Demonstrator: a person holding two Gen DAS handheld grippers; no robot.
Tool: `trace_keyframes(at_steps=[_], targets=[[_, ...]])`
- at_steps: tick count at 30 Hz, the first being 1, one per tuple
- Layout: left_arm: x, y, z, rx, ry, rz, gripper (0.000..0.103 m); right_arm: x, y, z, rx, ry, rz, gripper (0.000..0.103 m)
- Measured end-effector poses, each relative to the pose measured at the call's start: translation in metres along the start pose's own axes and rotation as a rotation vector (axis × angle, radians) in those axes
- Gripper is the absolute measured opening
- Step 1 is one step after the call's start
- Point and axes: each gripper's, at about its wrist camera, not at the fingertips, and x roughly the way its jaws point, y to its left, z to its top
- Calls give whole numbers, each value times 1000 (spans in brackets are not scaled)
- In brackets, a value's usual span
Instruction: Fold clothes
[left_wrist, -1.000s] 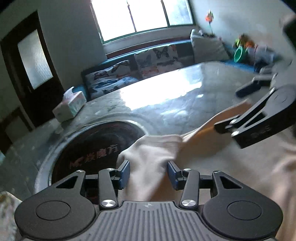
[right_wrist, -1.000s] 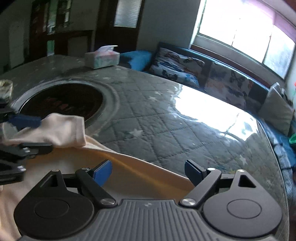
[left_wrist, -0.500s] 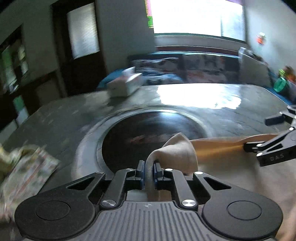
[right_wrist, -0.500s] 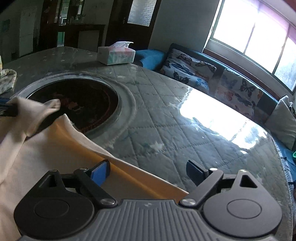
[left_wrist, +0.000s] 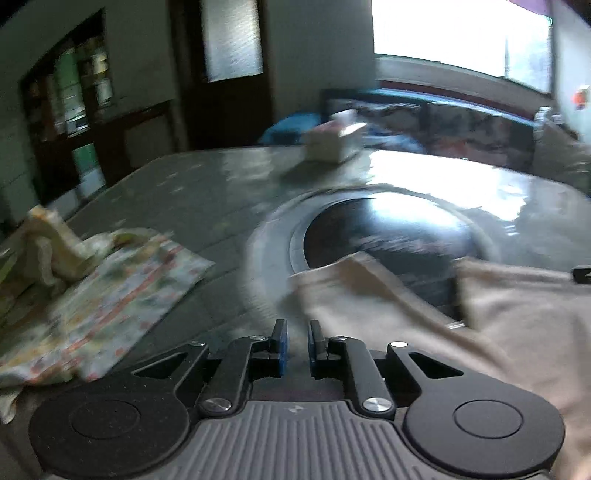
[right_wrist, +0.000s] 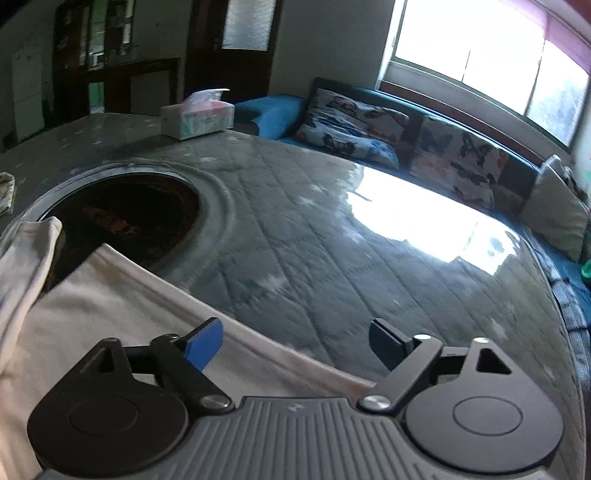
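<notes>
A beige garment (right_wrist: 110, 314) lies on the quilted table (right_wrist: 332, 236), partly over the dark round inset (right_wrist: 125, 218). One sleeve (left_wrist: 369, 288) is laid out flat to its left, also seen as the sleeve (right_wrist: 26, 258) in the right wrist view. My left gripper (left_wrist: 297, 339) hovers just left of the garment (left_wrist: 517, 314), its jaws a narrow gap apart with nothing between them. My right gripper (right_wrist: 295, 341) is wide open above the garment's far edge, holding nothing. The left wrist view is motion-blurred.
A crumpled floral cloth pile (left_wrist: 92, 288) sits on the table's left. A tissue box (right_wrist: 197, 118) stands at the far edge. Beyond the table runs a sofa with butterfly cushions (right_wrist: 369, 125) under a bright window. A tip of the right gripper (left_wrist: 581, 275) shows at the edge.
My left gripper closed on the sleeve, carried it left over the round inset, then let it go; the sleeve now lies flat. The left gripper has swung further left. The right gripper stayed open.
</notes>
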Motion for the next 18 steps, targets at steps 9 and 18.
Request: trace_keyframes(at_steps=[9,18], targets=[[19,-75,25,141,-2,-187,36,-31,-45,-40,129,16,-50,72],[61,-108,40,225,46,-178,35,-28,-78,-55,245,42,-15,47]])
